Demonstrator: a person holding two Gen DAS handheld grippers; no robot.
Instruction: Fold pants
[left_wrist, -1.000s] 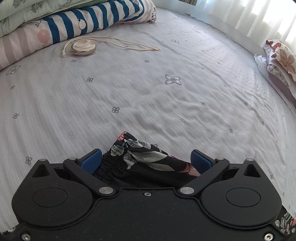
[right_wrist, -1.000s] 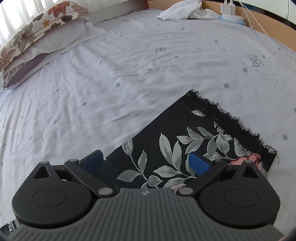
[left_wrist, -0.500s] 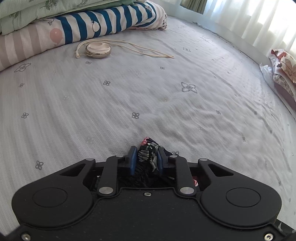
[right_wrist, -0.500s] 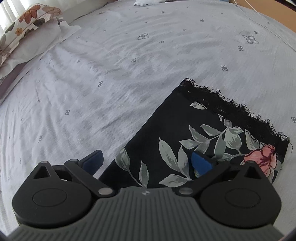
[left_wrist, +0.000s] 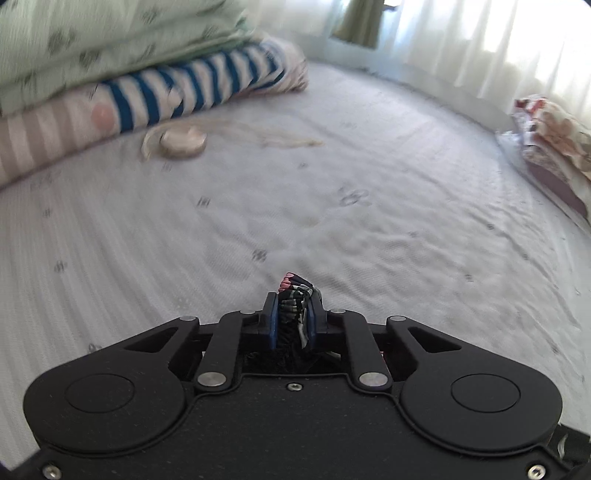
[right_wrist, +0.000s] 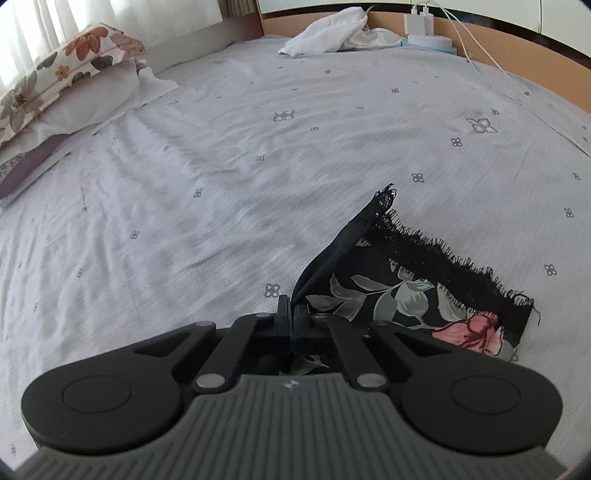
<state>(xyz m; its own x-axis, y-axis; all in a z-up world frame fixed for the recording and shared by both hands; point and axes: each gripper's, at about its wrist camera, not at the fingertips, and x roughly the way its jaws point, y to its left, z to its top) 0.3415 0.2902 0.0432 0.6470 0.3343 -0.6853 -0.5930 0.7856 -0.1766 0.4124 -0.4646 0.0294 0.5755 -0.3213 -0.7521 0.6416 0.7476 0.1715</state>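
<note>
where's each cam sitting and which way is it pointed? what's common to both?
Left wrist: on the left gripper, looking along its fingers across the bed to the stacked quilts and curtains; only the gripper body shows, shut on the pants.
Right wrist: on the right gripper, facing the headboard and white cloth; gripper body only, shut on the pants' edge.
Shared: bed sheet, pants, floral pillow.

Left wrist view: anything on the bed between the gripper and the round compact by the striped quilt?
Nothing: bare bedsheet between left gripper, shut on the pants, and the compact.
</note>
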